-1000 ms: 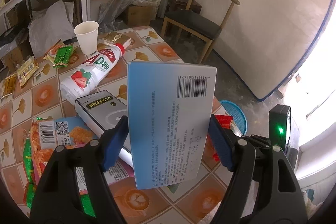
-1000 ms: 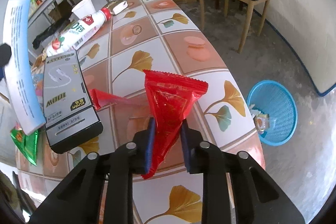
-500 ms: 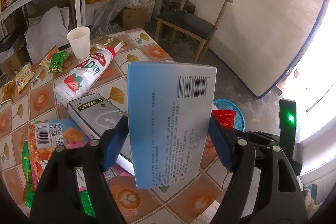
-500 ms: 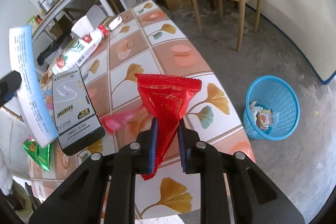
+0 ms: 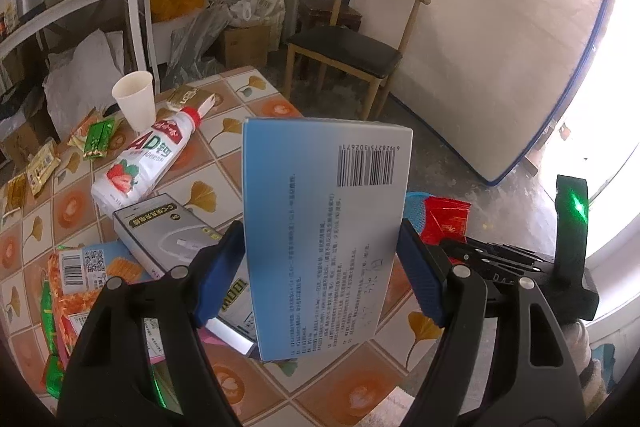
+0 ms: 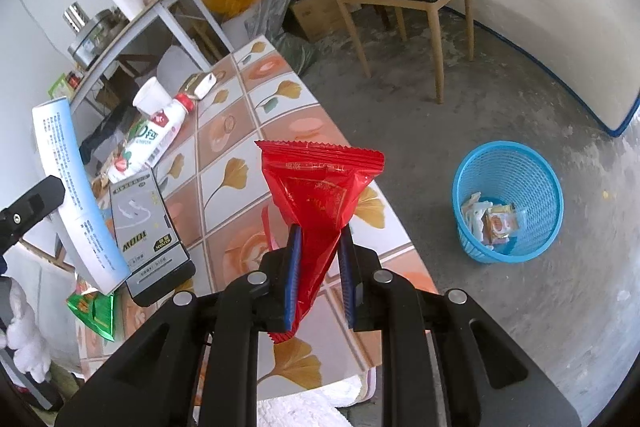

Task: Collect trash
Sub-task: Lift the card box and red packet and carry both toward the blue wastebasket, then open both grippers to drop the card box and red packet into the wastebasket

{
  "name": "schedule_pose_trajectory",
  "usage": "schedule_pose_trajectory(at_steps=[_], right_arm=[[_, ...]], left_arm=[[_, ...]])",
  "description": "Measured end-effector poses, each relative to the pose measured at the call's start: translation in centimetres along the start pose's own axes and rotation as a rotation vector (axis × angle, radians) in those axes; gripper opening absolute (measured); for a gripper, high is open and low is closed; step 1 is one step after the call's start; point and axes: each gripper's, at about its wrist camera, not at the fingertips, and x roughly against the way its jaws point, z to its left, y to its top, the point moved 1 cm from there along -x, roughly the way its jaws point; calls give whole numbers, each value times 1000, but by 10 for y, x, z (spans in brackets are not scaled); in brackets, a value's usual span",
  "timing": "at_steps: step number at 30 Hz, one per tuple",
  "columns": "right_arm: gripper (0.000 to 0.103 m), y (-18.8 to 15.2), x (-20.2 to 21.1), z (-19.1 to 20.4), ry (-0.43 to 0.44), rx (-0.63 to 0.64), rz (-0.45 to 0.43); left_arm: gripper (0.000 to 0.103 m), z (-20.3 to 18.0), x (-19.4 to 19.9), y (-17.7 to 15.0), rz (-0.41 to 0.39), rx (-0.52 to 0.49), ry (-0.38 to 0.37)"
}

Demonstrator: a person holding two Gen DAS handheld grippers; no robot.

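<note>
Tiled table (image 6: pixel 280 115) below me: my left gripper (image 5: pixel 320 271) clamps one blue box (image 5: pixel 324 227), right gripper (image 6: pixel 320 267) pinches one red wrapper (image 6: pixel 320 195); one blue basket (image 6: pixel 508 203) at three o'clock

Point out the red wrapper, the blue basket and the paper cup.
red wrapper (image 6: pixel 320 195): right wrist view, on its printed front above the pads.
blue basket (image 6: pixel 516 163): right wrist view, on the far inner mesh wall.
paper cup (image 5: pixel 135 103): left wrist view, on its side wall.

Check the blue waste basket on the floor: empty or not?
Not empty. The blue basket stands upright beside the table with several small wrappers lying at its bottom.
</note>
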Motion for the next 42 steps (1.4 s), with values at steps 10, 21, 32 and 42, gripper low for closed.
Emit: schedule_pose_trajectory(at_steps=[10, 21, 32, 42], right_arm=[[18, -2, 21, -25, 24, -47, -34], [18, -5, 43, -62, 19, -98, -53], [18, -14, 64, -103, -1, -166, -84], [18, -26, 70, -157, -17, -303, -92]], left_arm=[[72, -32, 0, 2, -23, -48, 10], [72, -74, -5, 3, -44, -109, 2], [72, -119, -17, -1, -47, -185, -28], [72, -155, -68, 16, 60, -177, -223]])
